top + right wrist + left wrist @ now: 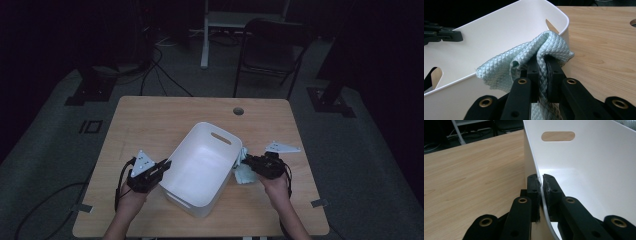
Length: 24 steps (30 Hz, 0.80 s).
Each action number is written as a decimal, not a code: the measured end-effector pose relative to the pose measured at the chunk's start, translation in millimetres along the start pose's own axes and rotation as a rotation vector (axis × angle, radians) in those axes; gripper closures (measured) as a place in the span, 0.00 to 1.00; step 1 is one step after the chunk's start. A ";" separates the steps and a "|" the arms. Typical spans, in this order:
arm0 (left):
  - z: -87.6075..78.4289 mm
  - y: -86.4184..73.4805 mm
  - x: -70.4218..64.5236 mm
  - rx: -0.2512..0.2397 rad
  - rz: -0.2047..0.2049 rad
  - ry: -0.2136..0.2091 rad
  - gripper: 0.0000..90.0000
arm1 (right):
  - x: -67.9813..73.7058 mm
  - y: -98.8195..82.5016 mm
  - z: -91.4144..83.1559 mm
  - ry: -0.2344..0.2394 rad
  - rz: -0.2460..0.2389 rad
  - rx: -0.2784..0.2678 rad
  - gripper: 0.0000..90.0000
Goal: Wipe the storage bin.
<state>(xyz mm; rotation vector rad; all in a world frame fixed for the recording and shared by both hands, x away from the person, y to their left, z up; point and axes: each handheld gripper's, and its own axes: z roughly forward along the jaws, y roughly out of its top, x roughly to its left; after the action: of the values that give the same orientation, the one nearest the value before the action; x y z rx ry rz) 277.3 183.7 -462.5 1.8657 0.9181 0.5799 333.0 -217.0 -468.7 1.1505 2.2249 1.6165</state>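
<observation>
Your left gripper [541, 183] is clamped shut on the rim of the white plastic bin [200, 165], one jaw outside the wall and one inside, so the thin wall sits pinched between the pads. Your right gripper [542, 65] is closed on a pale blue quilted cloth [529, 58], a fold of it squeezed between the jaws and the rest bunched loose over the bin's near rim. In the high view the bin sits tilted mid-table [150, 120], cloth [243, 172] just outside its right wall, at your right gripper [252, 162]. Cloth looks soft, light and floppy: it will sag and drag, and loose corners may catch on the rim, so keep the pinch on a thick fold, not a single edge. Bin looks stiff but light and smooth, likely to slide or tip on the wood if pushed; the rim grip seems the sensible hold, or the slot handle [558, 136]. Thin wall may flex under the clamp. Likely next: lift the cloth clear of the rim and over into the bin.
</observation>
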 end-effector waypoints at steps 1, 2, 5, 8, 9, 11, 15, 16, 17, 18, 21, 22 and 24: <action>0.0 0.0 0.0 0.000 -0.001 0.000 0.94 | -0.1 -0.4 0.5 -0.002 0.001 0.003 0.93; 0.0 0.0 0.0 0.000 0.001 -0.001 0.94 | -0.3 -1.0 1.2 -0.005 0.000 0.004 0.93; 0.0 0.1 -0.1 0.001 0.004 0.000 0.94 | -1.7 -2.8 3.3 -0.004 0.007 0.014 0.93; -0.1 0.2 -0.3 0.002 0.003 0.003 0.94 | -2.3 -4.9 5.4 -0.008 0.011 0.020 0.93; -0.1 0.1 -0.3 0.001 0.001 0.003 0.94 | -2.6 -5.4 6.2 -0.011 0.009 0.022 0.93; -0.1 0.2 -0.6 0.002 0.004 0.005 0.94 | -3.3 -6.6 7.8 -0.012 0.010 0.029 0.93; -0.1 0.1 -0.8 0.002 0.000 0.006 0.94 | -5.0 -9.7 10.4 -0.012 0.021 0.038 0.93; -0.1 0.2 -1.0 0.002 0.000 0.007 0.94 | -5.3 -10.2 11.1 -0.013 0.023 0.040 0.93; -0.1 0.2 -1.1 0.002 0.000 0.007 0.94 | -5.6 -11.1 11.9 -0.017 0.025 0.044 0.93; -0.1 0.3 -1.1 0.003 0.002 0.008 0.94 | -6.0 -11.7 12.7 -0.019 0.028 0.047 0.93; 0.0 0.3 -1.2 0.002 0.001 0.008 0.94 | -6.6 -12.2 13.5 -0.022 0.020 0.053 0.93; 0.2 0.3 -1.3 0.002 0.000 0.009 0.94 | -4.0 -11.9 14.2 -0.048 -0.010 0.057 0.92; 0.2 1.0 -2.2 0.008 0.005 0.018 0.94 | -1.3 -11.9 14.7 -0.071 -0.027 0.061 0.91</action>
<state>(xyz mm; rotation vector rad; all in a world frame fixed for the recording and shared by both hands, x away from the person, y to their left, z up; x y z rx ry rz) 276.5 181.6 -461.8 1.8732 0.9283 0.5976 336.0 -208.4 -485.3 1.1684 2.2499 1.4834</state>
